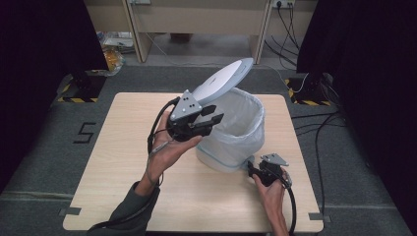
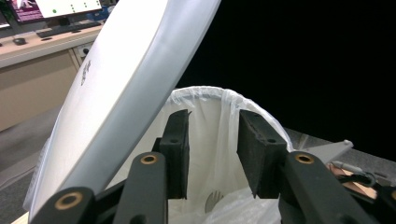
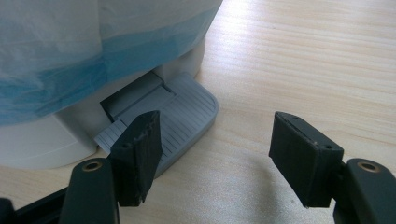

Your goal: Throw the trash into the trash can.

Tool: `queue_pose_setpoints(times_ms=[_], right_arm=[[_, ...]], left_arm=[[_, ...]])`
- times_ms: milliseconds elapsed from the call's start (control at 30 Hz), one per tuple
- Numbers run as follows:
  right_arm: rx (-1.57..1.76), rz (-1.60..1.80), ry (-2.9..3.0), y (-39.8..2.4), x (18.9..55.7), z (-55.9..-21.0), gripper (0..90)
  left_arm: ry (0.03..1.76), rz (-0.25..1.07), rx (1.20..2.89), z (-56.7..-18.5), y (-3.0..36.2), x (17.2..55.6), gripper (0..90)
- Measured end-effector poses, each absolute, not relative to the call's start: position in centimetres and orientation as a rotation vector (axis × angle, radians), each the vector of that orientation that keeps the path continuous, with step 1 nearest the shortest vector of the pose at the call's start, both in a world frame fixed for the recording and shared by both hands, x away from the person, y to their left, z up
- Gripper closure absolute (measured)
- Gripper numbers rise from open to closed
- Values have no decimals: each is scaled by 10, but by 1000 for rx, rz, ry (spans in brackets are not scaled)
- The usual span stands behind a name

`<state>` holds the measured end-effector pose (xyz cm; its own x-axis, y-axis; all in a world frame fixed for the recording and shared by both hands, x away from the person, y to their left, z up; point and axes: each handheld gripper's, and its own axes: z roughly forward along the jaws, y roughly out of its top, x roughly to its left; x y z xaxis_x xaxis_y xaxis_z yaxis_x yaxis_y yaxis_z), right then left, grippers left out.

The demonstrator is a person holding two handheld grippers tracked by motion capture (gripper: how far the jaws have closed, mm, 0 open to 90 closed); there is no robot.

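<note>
A white pedal bin [image 1: 236,142] lined with a clear plastic bag stands on the wooden table, its grey lid [image 1: 223,81] tilted up. My left gripper [image 1: 211,114] hovers over the bin's near left rim, open, nothing between its pads. In the left gripper view the lid [image 2: 116,93] rises on the left and the bag-lined rim [image 2: 210,93] lies behind the left gripper [image 2: 212,116]. My right gripper [image 1: 252,167] sits low at the bin's foot. Its jaws stand apart in the right gripper view, the right gripper [image 3: 217,119] over bare wood, one fingertip [image 3: 142,140] above the grey ribbed pedal [image 3: 182,112].
The table [image 1: 123,162] has free wood left of the bin and along the front. Black curtains flank both sides. Cables [image 1: 319,128] trail on the floor at the right, and a desk [image 1: 196,19] stands at the back.
</note>
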<state>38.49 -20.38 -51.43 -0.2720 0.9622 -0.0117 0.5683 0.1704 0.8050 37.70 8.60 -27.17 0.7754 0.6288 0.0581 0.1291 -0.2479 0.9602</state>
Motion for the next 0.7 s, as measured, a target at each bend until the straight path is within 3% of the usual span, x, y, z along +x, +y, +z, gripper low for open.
queue_pose_setpoints(times_ms=[367,700], right_arm=[[1444,959,1920,-204,385,-514,339],[1445,959,1919,-204,385,-514,339]], left_arm=[[607,504,1784,-280,116,369,540],[628,506,1789,-292,139,364,517]])
